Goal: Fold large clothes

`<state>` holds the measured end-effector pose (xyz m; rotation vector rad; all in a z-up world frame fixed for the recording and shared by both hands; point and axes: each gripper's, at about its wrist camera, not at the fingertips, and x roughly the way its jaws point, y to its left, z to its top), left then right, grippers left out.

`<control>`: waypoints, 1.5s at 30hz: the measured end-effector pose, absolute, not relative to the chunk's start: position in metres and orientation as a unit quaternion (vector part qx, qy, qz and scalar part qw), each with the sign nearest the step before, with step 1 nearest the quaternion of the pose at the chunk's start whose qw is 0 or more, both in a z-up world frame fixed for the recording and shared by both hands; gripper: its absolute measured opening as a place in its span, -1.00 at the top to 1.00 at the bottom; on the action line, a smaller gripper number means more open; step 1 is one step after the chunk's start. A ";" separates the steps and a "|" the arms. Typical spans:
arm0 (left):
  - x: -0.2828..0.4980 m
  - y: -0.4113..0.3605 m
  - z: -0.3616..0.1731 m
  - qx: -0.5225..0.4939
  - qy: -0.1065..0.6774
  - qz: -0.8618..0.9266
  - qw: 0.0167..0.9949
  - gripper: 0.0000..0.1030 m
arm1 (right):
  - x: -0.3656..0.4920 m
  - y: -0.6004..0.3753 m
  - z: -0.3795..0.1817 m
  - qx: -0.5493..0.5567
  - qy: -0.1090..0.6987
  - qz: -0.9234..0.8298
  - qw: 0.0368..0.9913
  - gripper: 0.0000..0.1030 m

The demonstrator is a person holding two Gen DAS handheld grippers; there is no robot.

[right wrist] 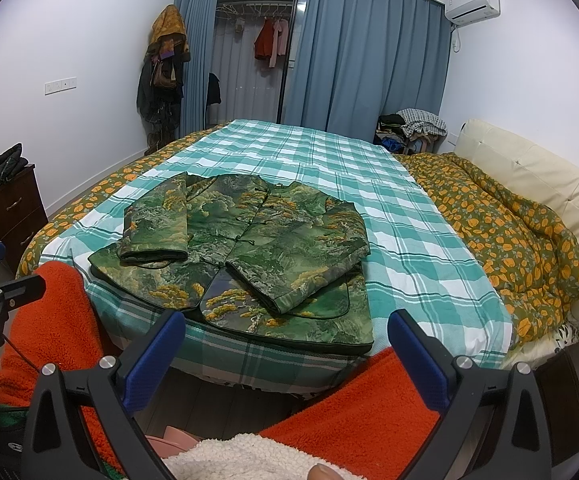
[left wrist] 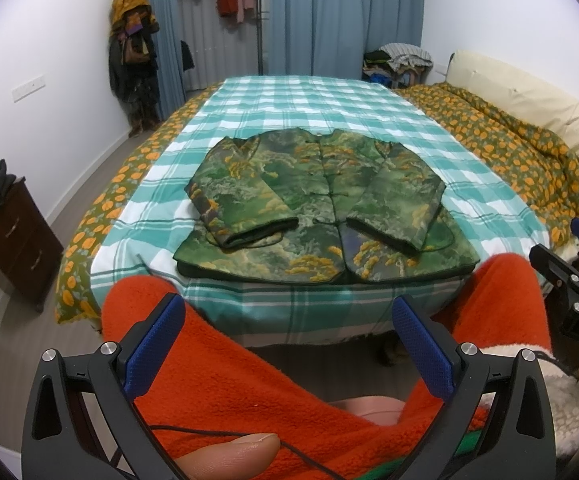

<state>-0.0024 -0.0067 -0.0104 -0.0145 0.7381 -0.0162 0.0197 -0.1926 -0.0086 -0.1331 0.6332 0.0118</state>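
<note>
Green landscape-print padded jacket (left wrist: 321, 204) lies sleeves-folded on the teal checked sheet (left wrist: 297, 104), near its front edge. My left gripper (left wrist: 289, 344) and right gripper (right wrist: 285, 356) hang spread and empty over my orange fleece legs (left wrist: 225, 380). Letters "DAS" show on the right gripper's body.

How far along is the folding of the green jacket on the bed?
Partly folded: the green jacket lies front up on the checked sheet, both sleeves folded across the chest, the body still at full length. Both grippers are open, away from it.

Bare checked sheet (right wrist: 409, 240) is left open around the jacket (right wrist: 249, 248); the near approach is crowded by orange-clad legs (left wrist: 225, 380).
</note>
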 end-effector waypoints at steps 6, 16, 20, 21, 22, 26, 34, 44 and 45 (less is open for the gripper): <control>-0.003 -0.006 -0.009 0.004 0.350 0.002 0.937 -0.99 | 0.016 -0.189 -0.020 -0.069 0.305 0.003 0.950 -1.00; 0.018 -0.001 -0.002 0.024 0.333 0.008 0.943 -0.99 | 0.031 -0.176 -0.010 -0.092 0.295 0.029 0.951 -1.00; 0.032 -0.004 -0.001 0.018 0.337 0.005 0.941 -0.99 | 0.040 -0.169 -0.008 -0.103 0.290 0.046 0.950 -1.00; 0.037 -0.004 -0.002 0.012 0.342 0.004 0.940 -0.99 | 0.044 -0.169 -0.007 -0.105 0.290 0.049 0.950 -1.00; 0.041 -0.004 -0.003 0.008 0.344 0.004 0.939 -0.99 | 0.047 -0.168 -0.007 -0.106 0.290 0.049 0.950 -1.00; 0.054 -0.001 0.001 -0.008 0.326 0.000 0.945 -0.99 | 0.059 -0.170 -0.004 -0.111 0.287 0.043 0.951 -1.00; 0.083 -0.005 0.004 0.012 0.315 -0.001 0.949 -0.99 | 0.087 -0.178 -0.012 -0.114 0.289 0.034 0.950 -1.00; 0.124 0.000 -0.025 -0.018 0.376 -0.013 0.927 -0.99 | 0.156 -0.173 -0.076 -0.144 0.357 0.105 0.917 -1.00; 0.127 0.001 -0.028 -0.017 0.382 -0.016 0.924 -0.99 | 0.165 -0.169 -0.090 -0.159 0.368 0.114 0.909 -1.00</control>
